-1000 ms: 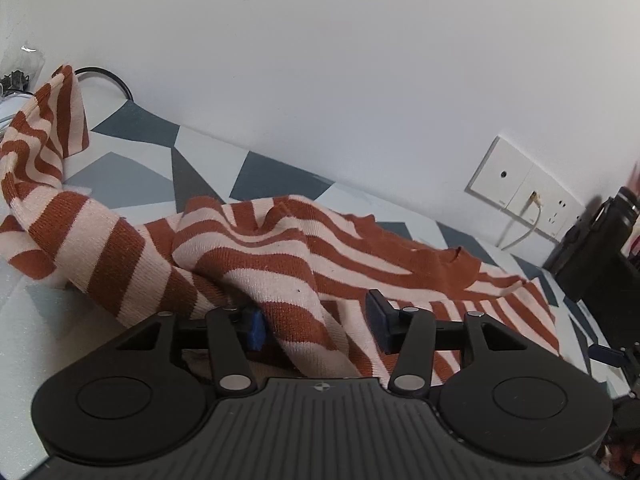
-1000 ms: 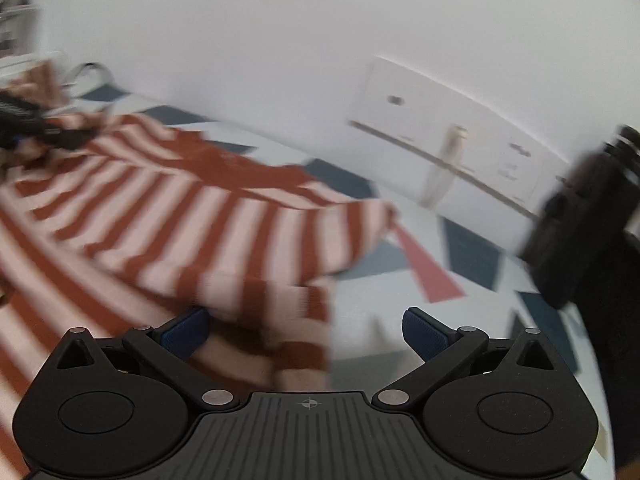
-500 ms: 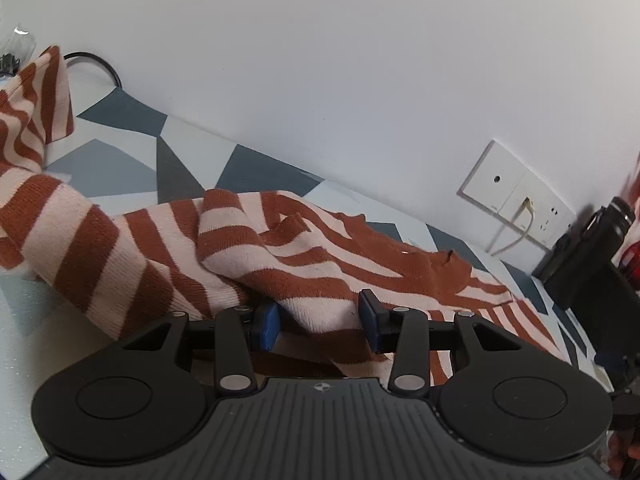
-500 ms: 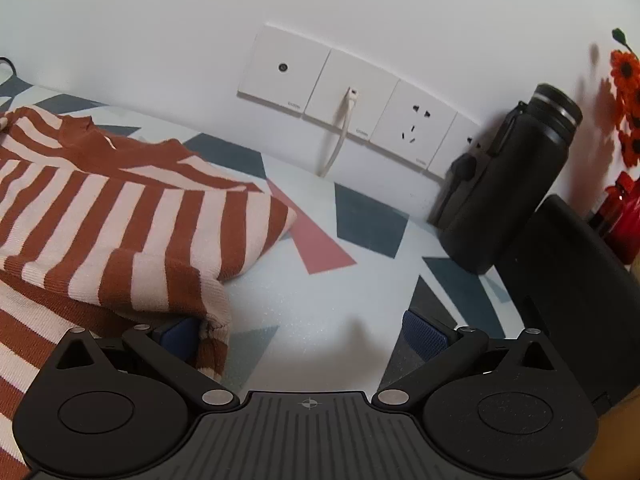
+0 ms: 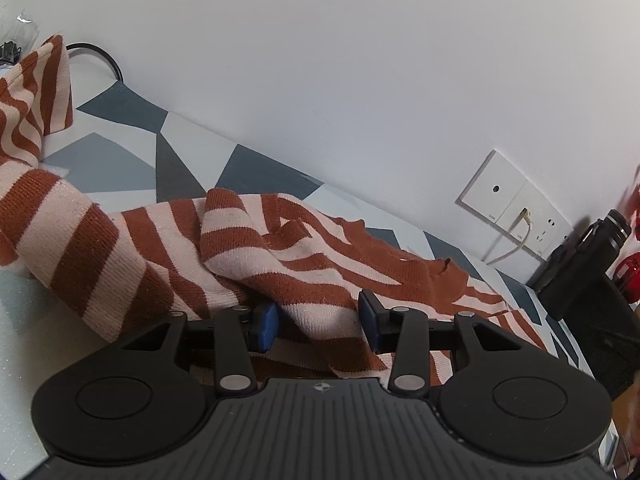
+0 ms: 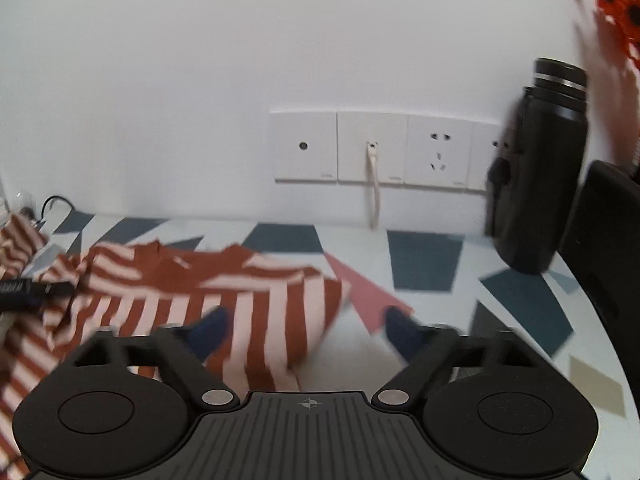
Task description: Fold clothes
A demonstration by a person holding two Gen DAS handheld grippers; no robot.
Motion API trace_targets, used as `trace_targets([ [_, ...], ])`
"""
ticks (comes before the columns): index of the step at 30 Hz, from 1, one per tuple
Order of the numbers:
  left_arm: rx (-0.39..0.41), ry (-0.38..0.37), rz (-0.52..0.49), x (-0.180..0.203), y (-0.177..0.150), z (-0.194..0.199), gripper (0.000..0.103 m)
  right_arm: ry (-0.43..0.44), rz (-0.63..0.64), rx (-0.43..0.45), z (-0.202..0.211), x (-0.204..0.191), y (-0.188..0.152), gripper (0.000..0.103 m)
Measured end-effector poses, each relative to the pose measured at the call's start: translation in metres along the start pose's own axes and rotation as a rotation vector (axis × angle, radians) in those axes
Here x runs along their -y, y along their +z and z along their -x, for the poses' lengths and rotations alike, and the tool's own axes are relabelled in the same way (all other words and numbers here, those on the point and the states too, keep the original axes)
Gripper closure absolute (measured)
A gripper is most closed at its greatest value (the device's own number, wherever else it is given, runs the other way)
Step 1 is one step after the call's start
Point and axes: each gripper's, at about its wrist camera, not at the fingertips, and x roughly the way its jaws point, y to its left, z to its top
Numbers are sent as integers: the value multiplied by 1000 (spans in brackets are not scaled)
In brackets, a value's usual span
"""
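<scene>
Left wrist view: the left gripper [image 5: 318, 322] has a bunched fold of the striped sweater [image 5: 248, 248] between its blue pads, seemingly clamped to lift that side for folding. The garment sprawls across the patterned table [image 5: 120, 164], with bare room far left by the wall.

Right wrist view: the right gripper [image 6: 306, 330] has just been closing, jaws apart around the sweater's right edge, not pressing yet. The black bottle [image 6: 536, 176] stands far right, well apart.
</scene>
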Motion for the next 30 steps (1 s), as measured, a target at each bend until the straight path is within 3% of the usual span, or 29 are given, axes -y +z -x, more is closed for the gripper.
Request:
trace_targets([
  [1, 2, -3, 2, 0, 0, 0, 61, -18, 28, -12, -12, -5, 4, 49],
  [5, 7, -15, 16, -3, 1, -1, 61, -102, 136, -68, -64, -21, 9, 49],
  [10, 0, -6, -1, 0, 0, -4, 61, -122, 168, -100, -103, -30, -2, 51],
  [13, -8, 5, -28, 4, -1, -6, 61, -137, 243, -72, -106, -40, -10, 58],
  [16, -11, 8, -45, 6, -1, -6, 61, -104, 260, -66, -103, -44, -12, 75],
  [21, -11, 0, -36, 4, -2, -5, 61, -63, 157, -66, -103, -26, -9, 74],
  [23, -11, 0, -36, 4, -2, -5, 61, -42, 103, -66, -104, -15, -9, 70],
  [30, -11, -3, -32, 3, -2, -6, 61, -35, 52, -56, -104, -7, -10, 63],
])
